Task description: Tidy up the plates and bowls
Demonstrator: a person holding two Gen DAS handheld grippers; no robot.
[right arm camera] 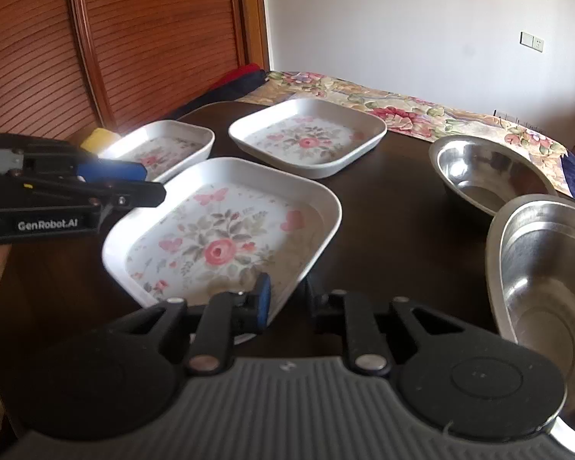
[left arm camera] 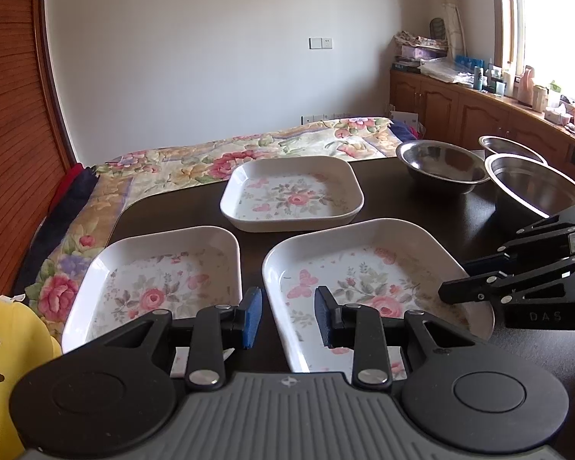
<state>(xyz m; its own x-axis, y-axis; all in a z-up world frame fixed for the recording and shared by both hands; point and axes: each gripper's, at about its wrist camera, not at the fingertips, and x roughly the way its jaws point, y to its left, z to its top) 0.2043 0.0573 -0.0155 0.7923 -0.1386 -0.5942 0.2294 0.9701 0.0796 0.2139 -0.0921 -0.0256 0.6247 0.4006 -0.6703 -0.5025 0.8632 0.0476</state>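
Where everything rests: dark brown wooden table (left arm camera: 402, 191), with a floral bedspread (left arm camera: 172, 161) past its far edge.
Landmark: white square floral-printed plate nearest the cameras (left arm camera: 364, 264), called the near plate below.
Yellow soft object (left arm camera: 4, 345): far left of the near plate, off the table edge.
Second white square floral plate (left arm camera: 165, 268): just left of the near plate, apart from it by a narrow strip of table.
Left gripper (left arm camera: 287, 318): blue-padded tongs apart; they straddle the left rim of the near plate, one pad over the strip of table and one over the plate's inside. Contact with the rim cannot be told.
Third white square floral plate (left arm camera: 291, 195): behind the near plate, apart from it.
Right gripper (right arm camera: 287, 301): at the near plate's right front corner, one blue pad inside the rim and the other finger outside and below it. Tongs drawn close about the rim; whether they press on it cannot be told.
Three round stainless steel bowls: right of the near plate, well apart from it; one behind (left arm camera: 441, 165), one nearer (left arm camera: 536, 184), one farthest back (left arm camera: 510, 145).
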